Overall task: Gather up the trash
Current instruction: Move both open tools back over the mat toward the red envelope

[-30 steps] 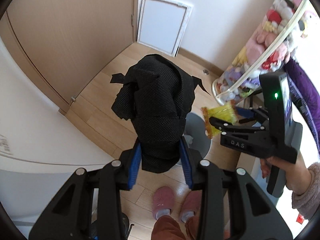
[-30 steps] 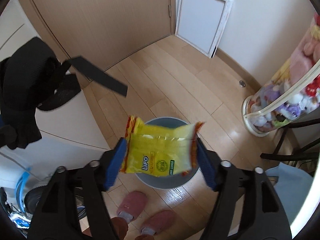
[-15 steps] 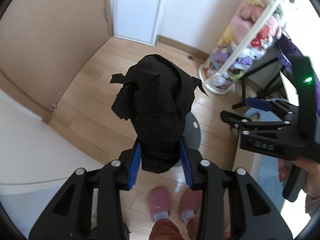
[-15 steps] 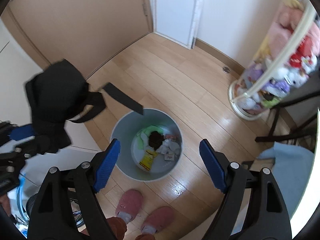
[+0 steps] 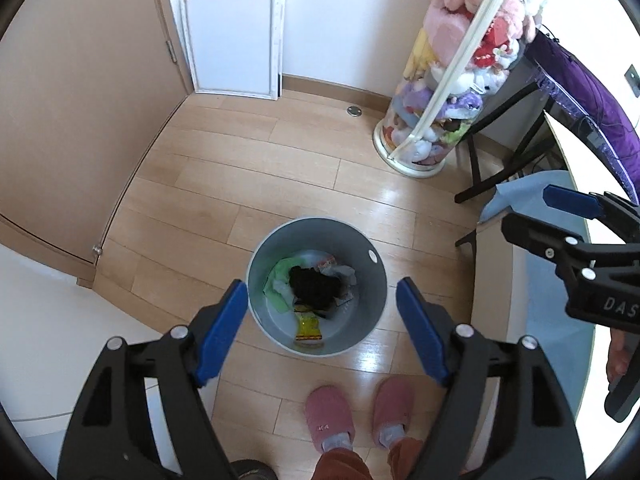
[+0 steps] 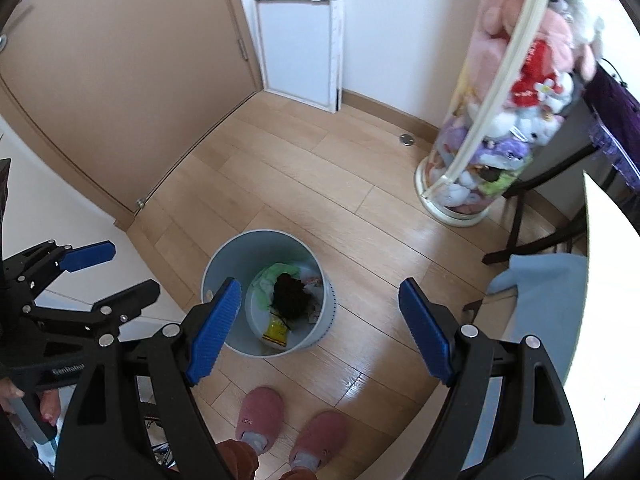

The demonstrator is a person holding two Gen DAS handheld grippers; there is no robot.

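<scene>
Left wrist view: my left gripper [image 5: 320, 334] hangs over the grey bin [image 5: 376, 280] with its blue pads spread wide, nothing between them. The bin stands on the wood floor [image 5: 280, 160] just ahead of my pink slippers [image 5: 356, 412]. Inside: a black cloth wad [image 5: 314, 286] on top in the middle, a green scrap [image 5: 280, 276] to its left, white crumpled bits toward the right, and the yellow snack wrapper [image 5: 307, 326] flat on the bottom at the near side. All the trash lies below the rim, nothing draped over the edge. My right gripper [image 5: 560, 216] shows at the right edge, seen side-on, fingers apart and holding nothing.

For this step, I judge both drops are done, so the thing to get right is pulling up straight and keeping the pads clear of the rim so the bin isn't tipped. Then go look for more litter; none shows on the floor here.

Right wrist view: my right gripper [image 6: 320, 332] is also wide, empty, aimed down at the same bin, which sits left of centre under the left pad. Same contents: black wad [image 6: 288, 292], green scrap [image 6: 276, 270], yellow wrapper [image 6: 276, 330] on the bottom. The bin is roughly a third full at a guess, with room for more. My left gripper [image 6: 108, 272] shows at the left edge, splayed and empty. A clear tube of plush toys [image 6: 516, 92] stands well apart at the right, not trash.
</scene>
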